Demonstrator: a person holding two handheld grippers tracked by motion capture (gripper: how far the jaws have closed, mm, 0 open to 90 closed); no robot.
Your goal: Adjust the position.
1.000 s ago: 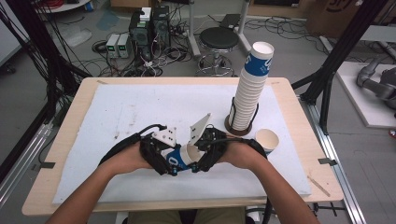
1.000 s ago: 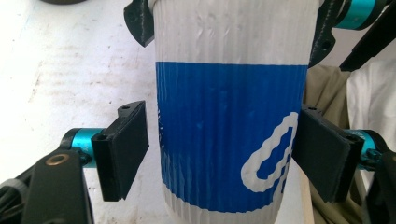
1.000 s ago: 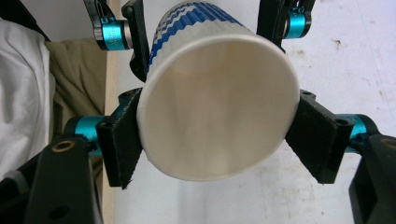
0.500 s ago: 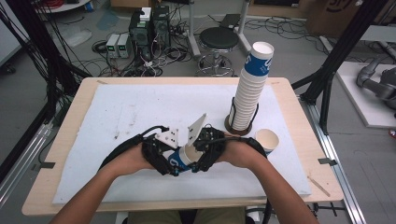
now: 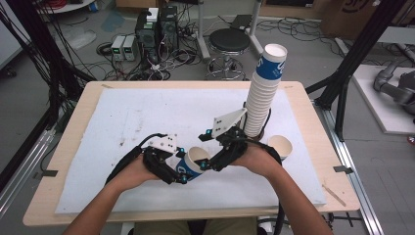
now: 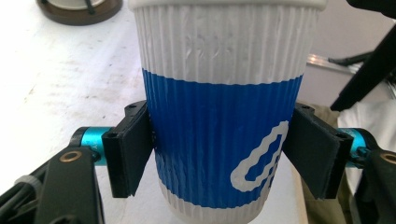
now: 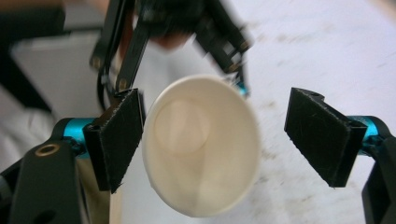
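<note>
A ribbed paper cup [image 5: 192, 164] with a blue band lies tilted between both hands, low over the white mat. My left gripper [image 5: 179, 171] is shut on its blue band, with both black pads [image 6: 133, 149] against the sides of the cup [image 6: 224, 116]; its jaws have just been opening slightly, with the cup still between them. My right gripper [image 5: 211, 163] faces the cup's open mouth [image 7: 201, 144]. Its jaws have just been opening: one pad [image 7: 119, 140] sits beside the rim and the other stands well apart from it. The right gripper [image 7: 215, 140] is open.
A tall stack of the same cups [image 5: 262, 93] stands on a brown base at the mat's right. A single empty cup [image 5: 280, 146] stands upright near it. The white mat [image 5: 122, 117] covers the wooden table [image 5: 73, 132]. Cables and a stool lie beyond the far edge.
The right gripper's jaws have spread off the cup's rim and that hand has drawn slightly back to the right. The left gripper still grips the cup in about the same place.
</note>
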